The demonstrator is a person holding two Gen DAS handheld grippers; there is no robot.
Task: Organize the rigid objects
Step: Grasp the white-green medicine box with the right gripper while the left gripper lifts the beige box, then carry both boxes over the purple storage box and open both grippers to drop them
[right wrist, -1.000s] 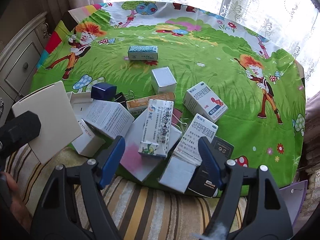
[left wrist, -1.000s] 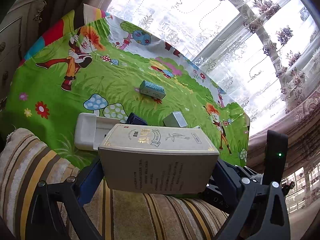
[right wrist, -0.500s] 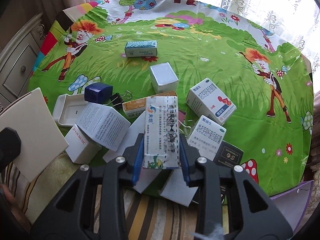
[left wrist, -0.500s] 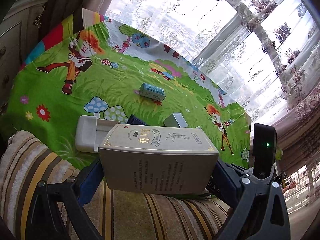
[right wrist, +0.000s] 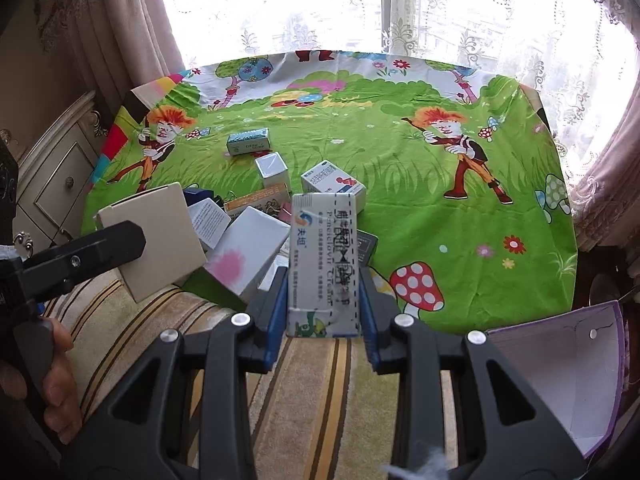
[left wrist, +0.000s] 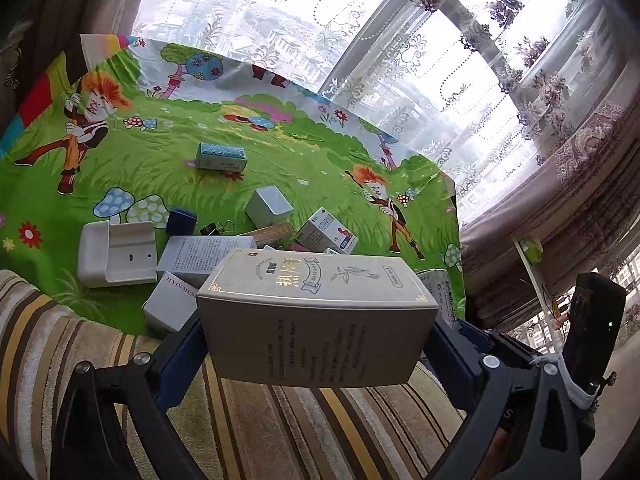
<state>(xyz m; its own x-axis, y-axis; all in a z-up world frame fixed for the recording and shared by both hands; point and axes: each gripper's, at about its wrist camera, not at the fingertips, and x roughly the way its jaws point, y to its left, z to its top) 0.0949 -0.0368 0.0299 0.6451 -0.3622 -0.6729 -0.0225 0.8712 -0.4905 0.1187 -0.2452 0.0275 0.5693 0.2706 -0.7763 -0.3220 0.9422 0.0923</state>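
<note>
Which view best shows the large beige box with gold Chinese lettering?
The left wrist view: the large beige box, clamped in the left gripper, fills the foreground with its lettering legible. The right wrist view shows only one plain face at its left edge.

Two black two-finger grippers, the left gripper (left wrist: 316, 340) and the right gripper (right wrist: 324, 300), each clamp one carton: one large beige cardboard box (left wrist: 316, 312), one slim white medicine box (right wrist: 323, 264). At ten o'clock, one white plastic tray (left wrist: 114, 254).
</note>
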